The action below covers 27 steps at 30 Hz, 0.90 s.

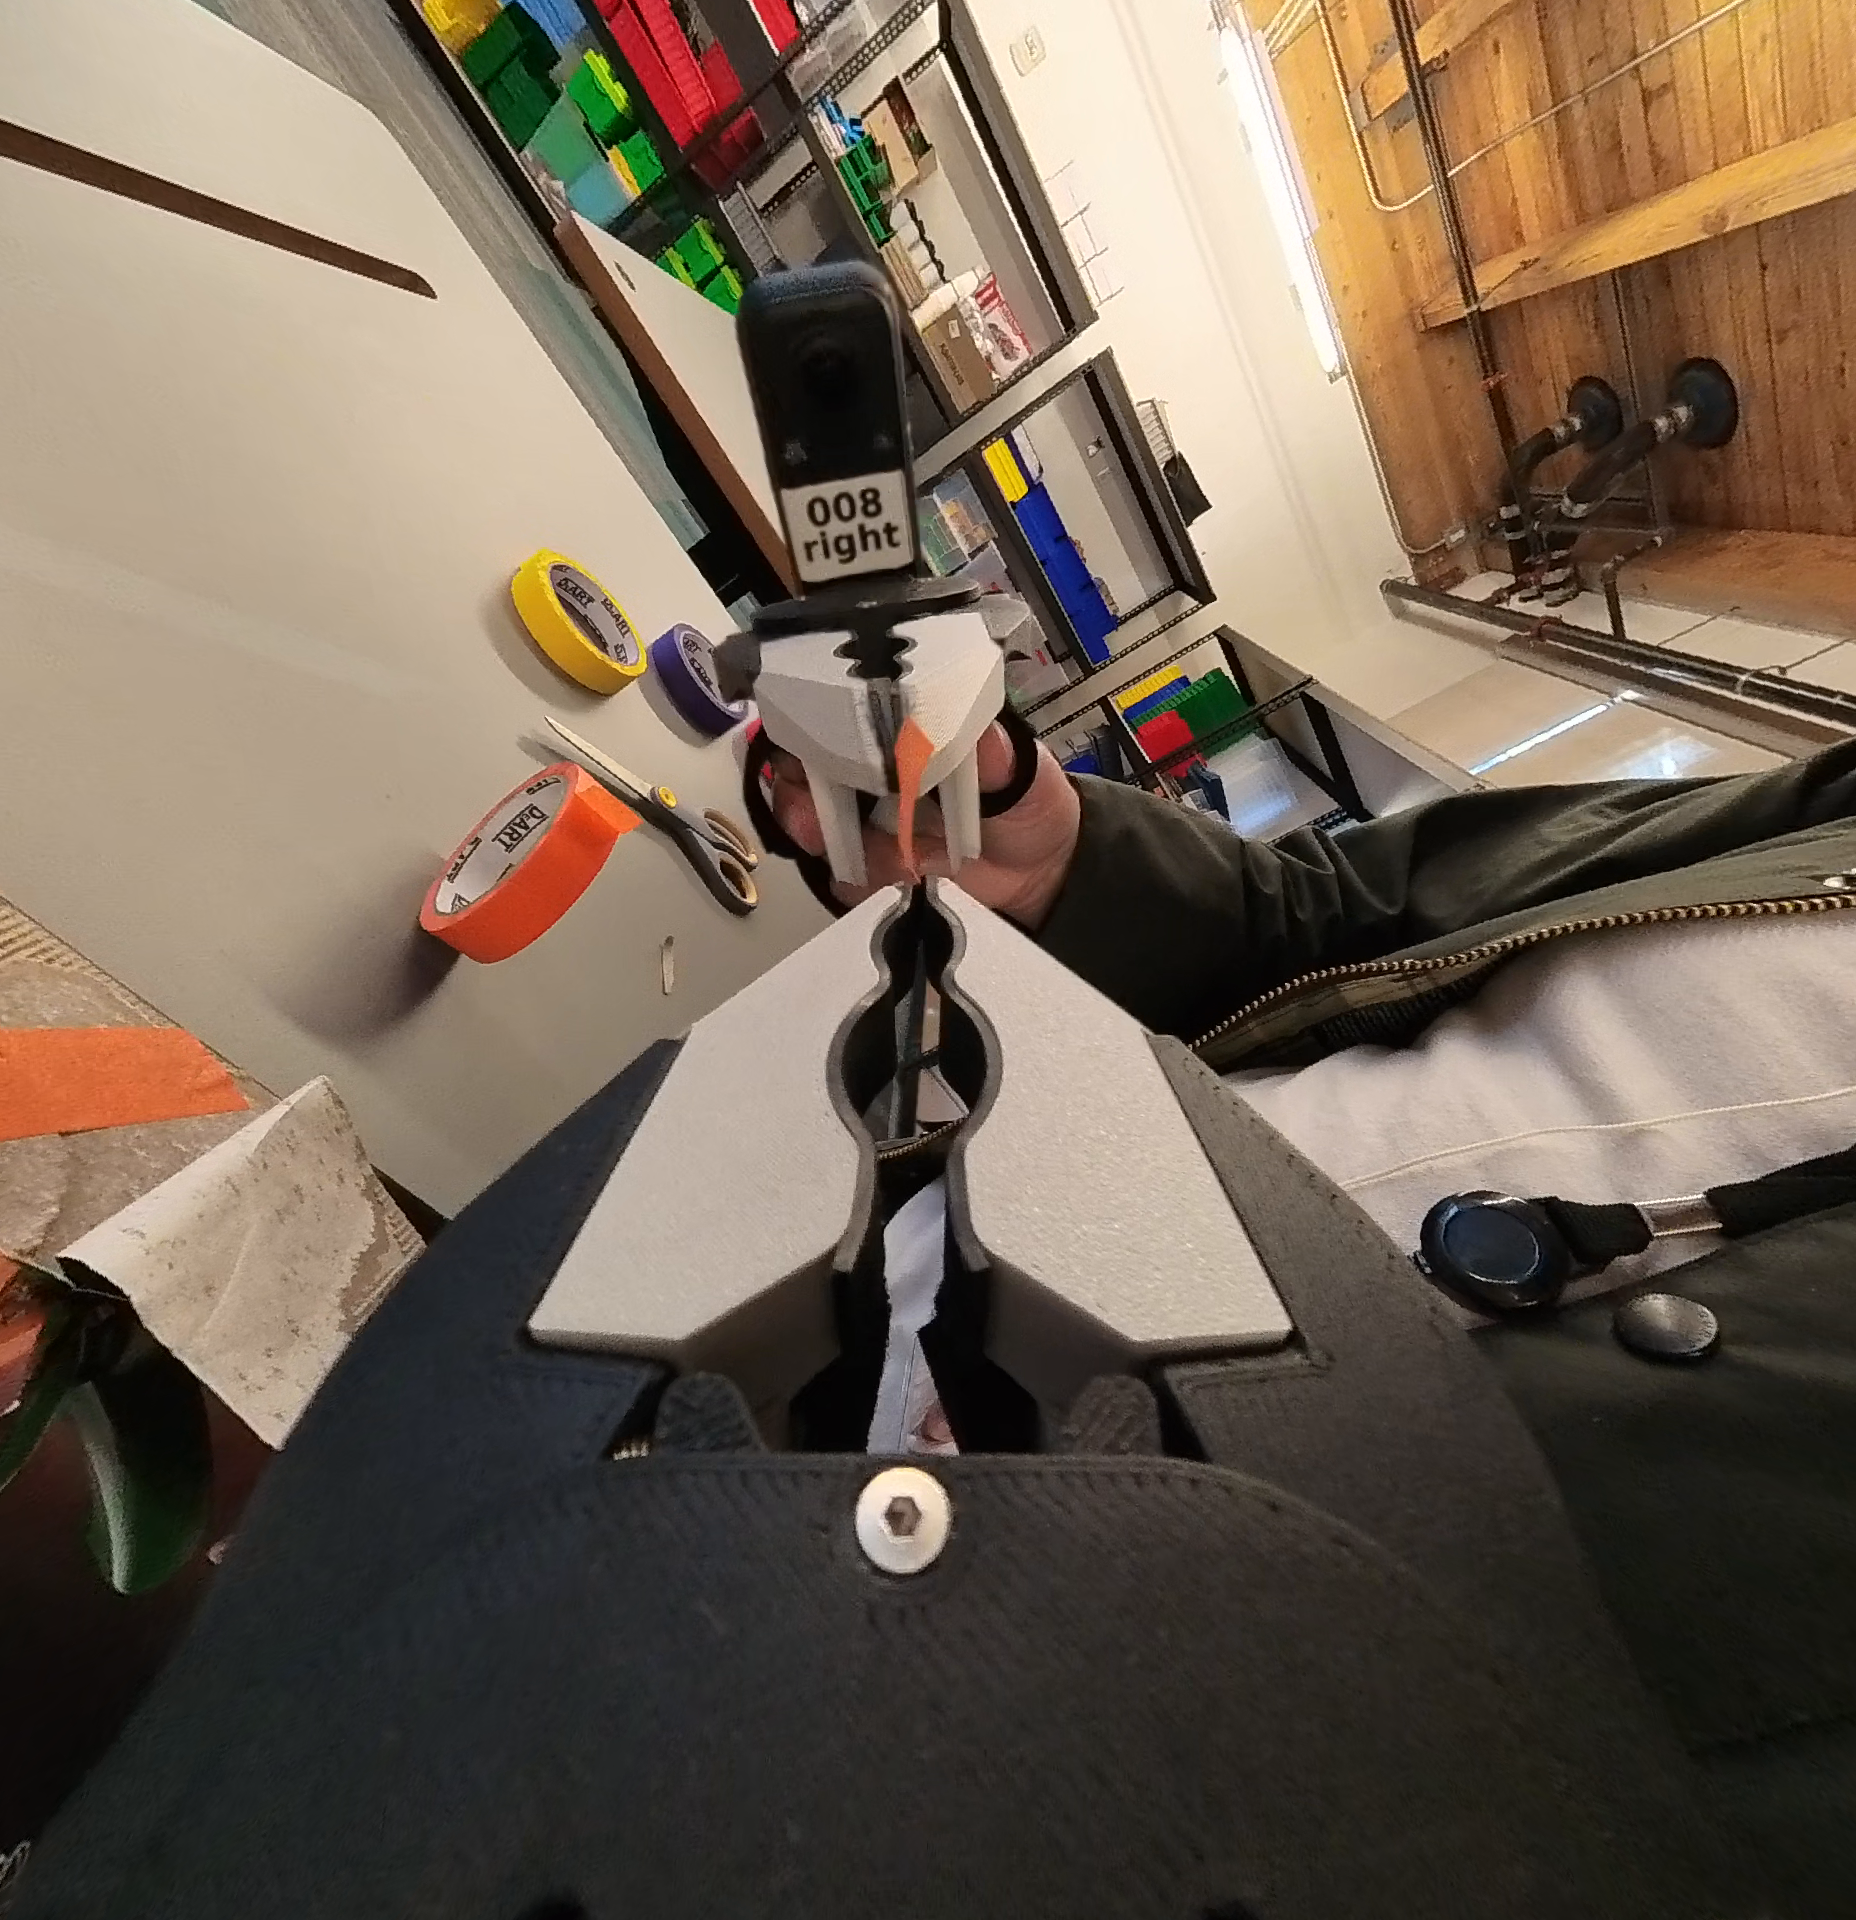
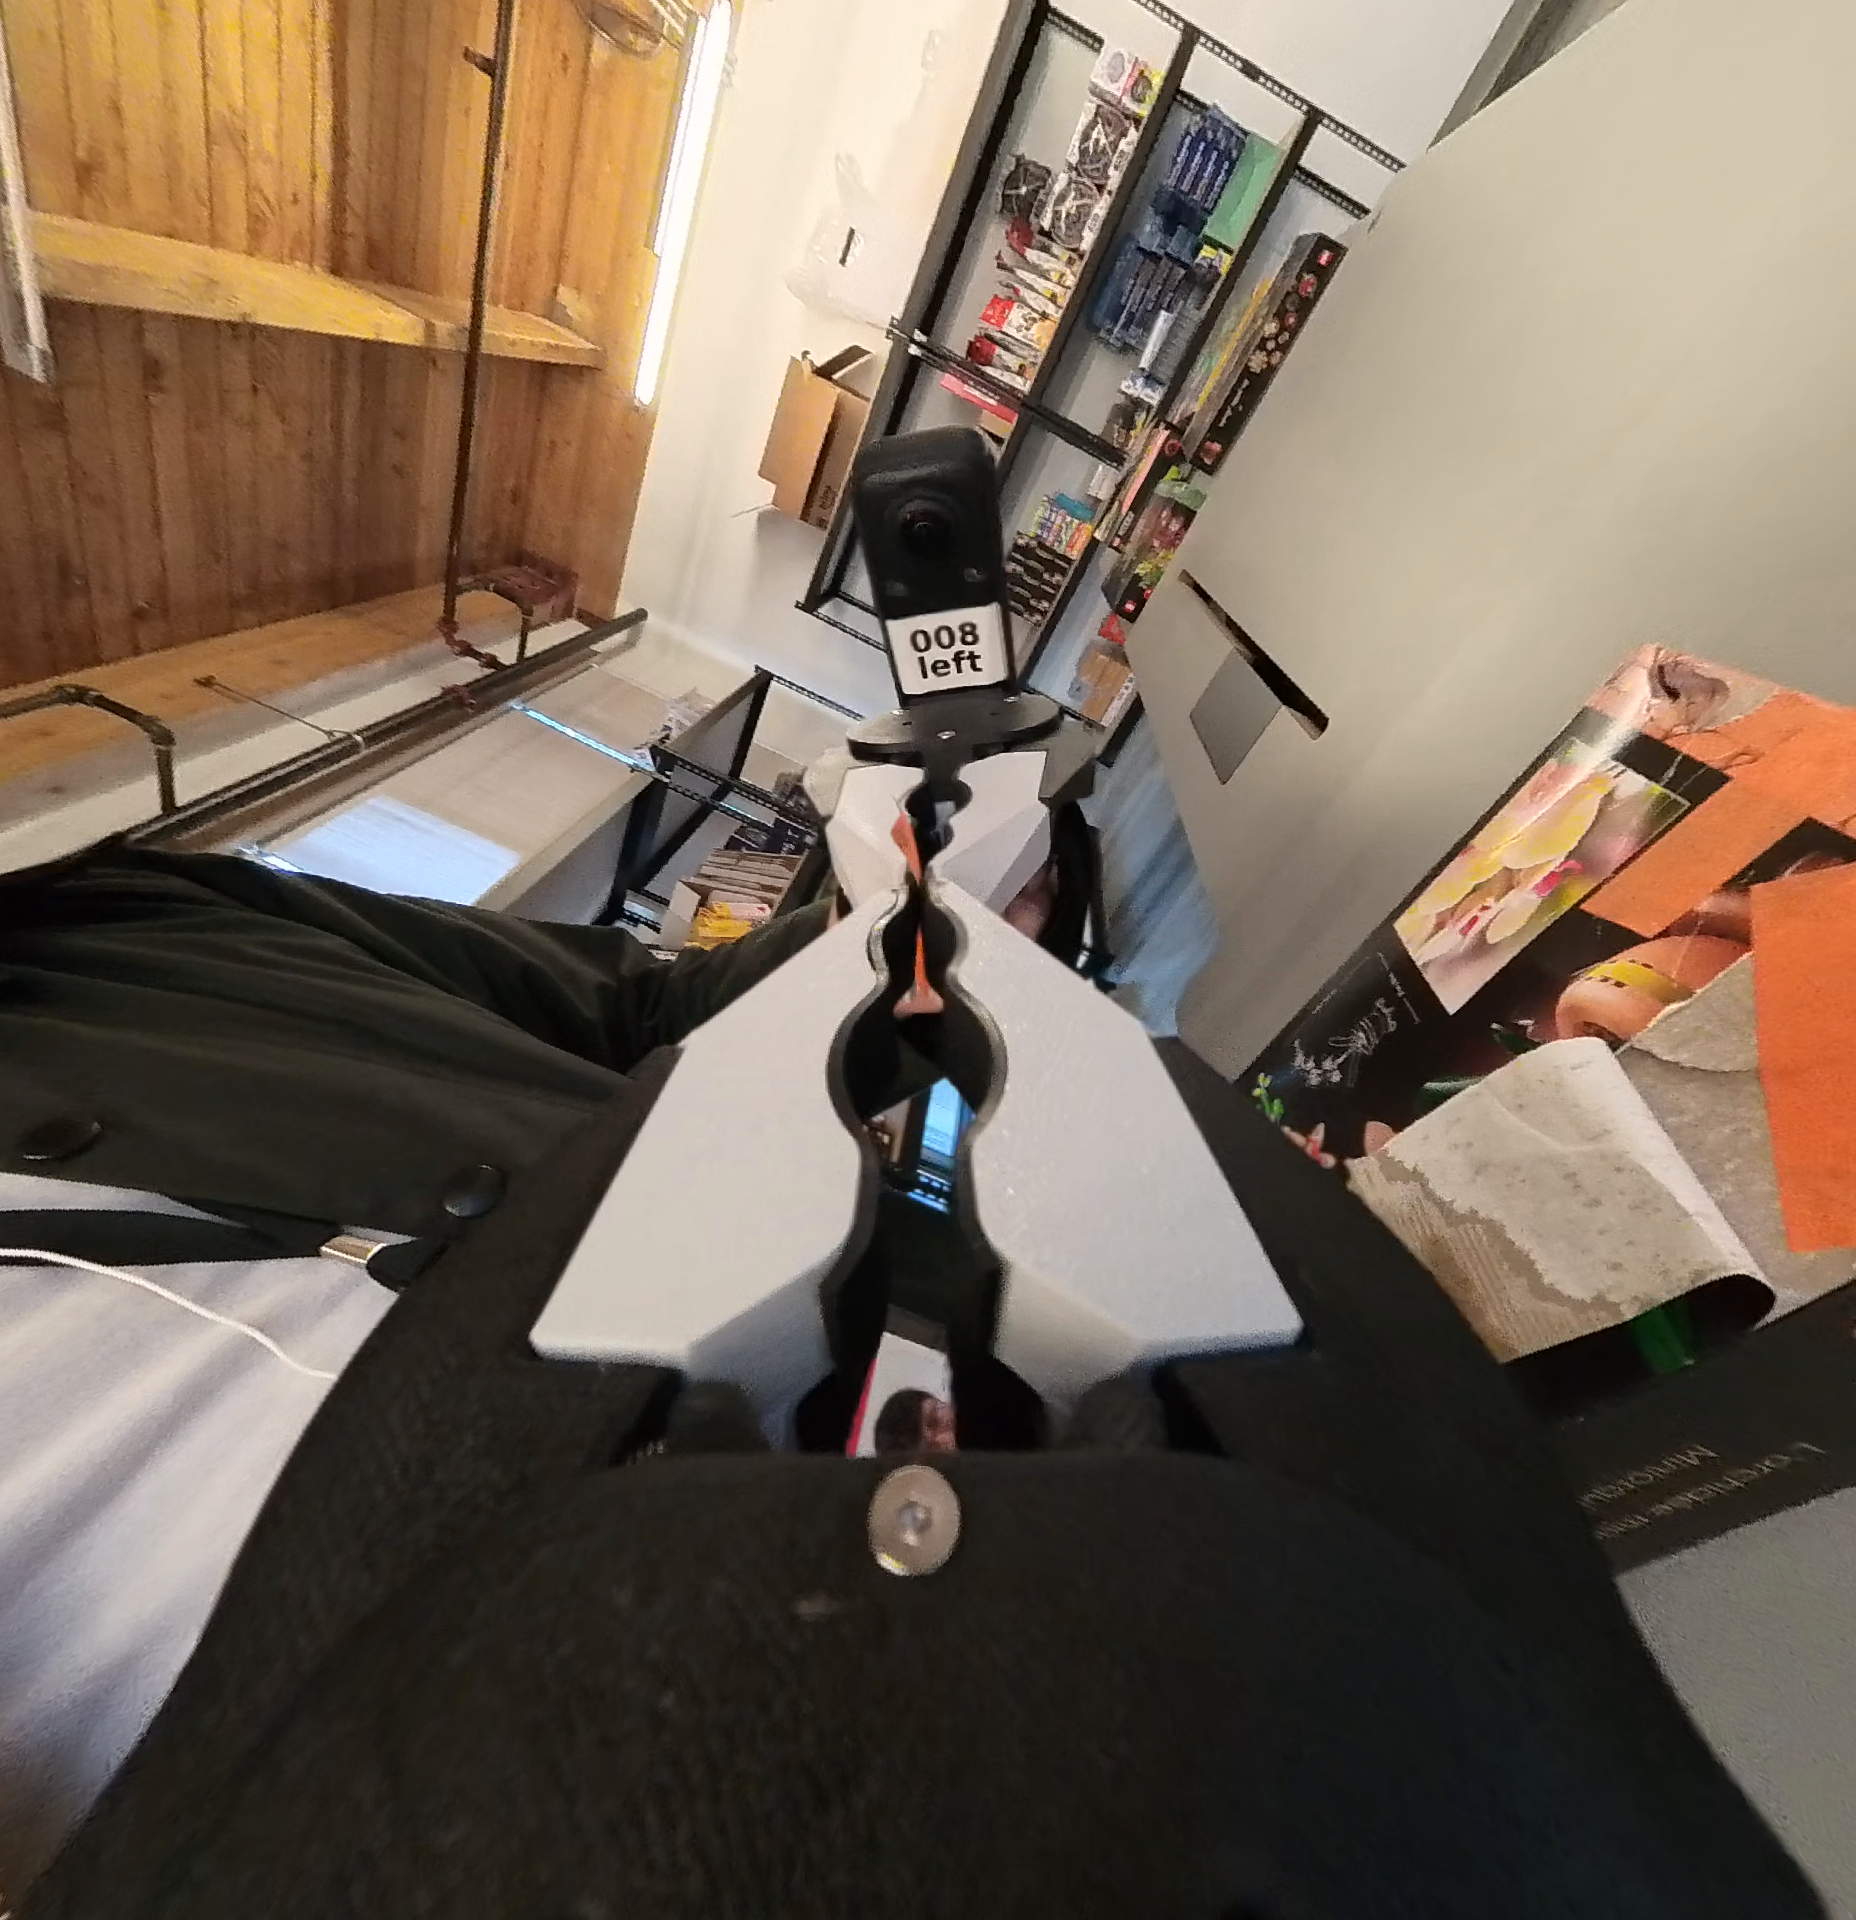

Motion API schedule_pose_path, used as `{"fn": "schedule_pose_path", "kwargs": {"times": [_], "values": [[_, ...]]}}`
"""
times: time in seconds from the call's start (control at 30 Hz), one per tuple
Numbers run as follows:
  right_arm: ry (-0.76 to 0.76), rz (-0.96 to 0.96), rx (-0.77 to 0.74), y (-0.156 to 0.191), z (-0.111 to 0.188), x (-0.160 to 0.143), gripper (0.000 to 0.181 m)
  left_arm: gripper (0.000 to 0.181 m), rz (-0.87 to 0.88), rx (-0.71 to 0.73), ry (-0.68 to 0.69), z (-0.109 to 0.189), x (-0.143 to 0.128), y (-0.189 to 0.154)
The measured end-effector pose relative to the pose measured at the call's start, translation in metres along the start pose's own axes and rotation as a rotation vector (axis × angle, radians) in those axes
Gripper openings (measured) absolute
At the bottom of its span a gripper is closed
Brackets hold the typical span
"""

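Two grippers meet tip to tip in the air, each pinching an end of one short orange tape strip (image 1: 911,795). In the left wrist view the left gripper (image 1: 916,902) has its grey fingers (image 1: 1059,1132) pressed together, with only the scalloped slot between them; the strip's lower end vanishes at the tips, so the grip itself is hard to see. Facing it, the right gripper (image 1: 888,727) is closed on the strip's upper end, and a hand (image 1: 997,831) behind it is partly hidden by the gripper body. In the right wrist view the right gripper (image 2: 916,904) is likewise clamped shut, the strip (image 2: 919,935) showing only as thin orange slivers in the slot — most of it is covered by the fingers. The left gripper (image 2: 939,821) lies just beyond.

On the grey table (image 1: 280,416) lie an orange tape roll (image 1: 519,862), scissors (image 1: 664,810), a yellow roll (image 1: 576,618) and a purple roll (image 1: 695,675), the last half hidden by the right gripper. A box (image 2: 1526,935) patched with orange tape, its wrap torn, is cut off at the frame edge. A dark jacket (image 1: 1475,894) fills one side.
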State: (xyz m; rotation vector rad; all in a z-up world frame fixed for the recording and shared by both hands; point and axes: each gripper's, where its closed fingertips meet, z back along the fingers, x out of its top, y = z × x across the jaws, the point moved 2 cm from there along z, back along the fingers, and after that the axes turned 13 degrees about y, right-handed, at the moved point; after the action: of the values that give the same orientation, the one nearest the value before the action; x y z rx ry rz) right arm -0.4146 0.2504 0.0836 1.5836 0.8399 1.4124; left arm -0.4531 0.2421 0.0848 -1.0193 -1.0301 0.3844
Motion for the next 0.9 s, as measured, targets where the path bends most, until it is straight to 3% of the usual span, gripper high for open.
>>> {"fn": "schedule_pose_path", "kwargs": {"times": [0.1, 0.27, 0.43, 0.53, 0.67, 0.77, 0.9], "values": [[0.012, 0.016, -0.008, -0.001, 0.000, -0.002, 0.000, 0.000, -0.009, 0.011, 0.009, 0.000, -0.002, 0.001], [0.054, 0.031, -0.102, -0.012, -0.002, -0.008, 0.000, 0.048, 0.027, 0.031, -0.026, 0.020, 0.000, 0.010], [-0.043, -0.007, -0.098, -0.019, 0.017, 0.001, 0.000, 0.047, 0.121, 0.116, -0.085, 0.053, -0.010, 0.040], [-0.062, -0.012, -0.116, -0.023, 0.030, 0.001, 0.000, 0.051, 0.220, 0.241, 0.037, 0.054, -0.048, 0.080], [-0.097, -0.027, -0.117, -0.024, 0.046, 0.000, 0.000, 0.047, 0.357, 0.183, 0.176, 0.030, -0.090, 0.096], [-0.113, -0.034, -0.129, -0.025, 0.055, -0.003, 0.000, 0.042, 0.307, 0.304, 0.390, 0.016, -0.121, 0.107], [-0.130, -0.045, -0.131, -0.026, 0.062, -0.006, 0.000, 0.052, 0.253, 0.280, 0.430, 0.003, -0.118, 0.102]]}}
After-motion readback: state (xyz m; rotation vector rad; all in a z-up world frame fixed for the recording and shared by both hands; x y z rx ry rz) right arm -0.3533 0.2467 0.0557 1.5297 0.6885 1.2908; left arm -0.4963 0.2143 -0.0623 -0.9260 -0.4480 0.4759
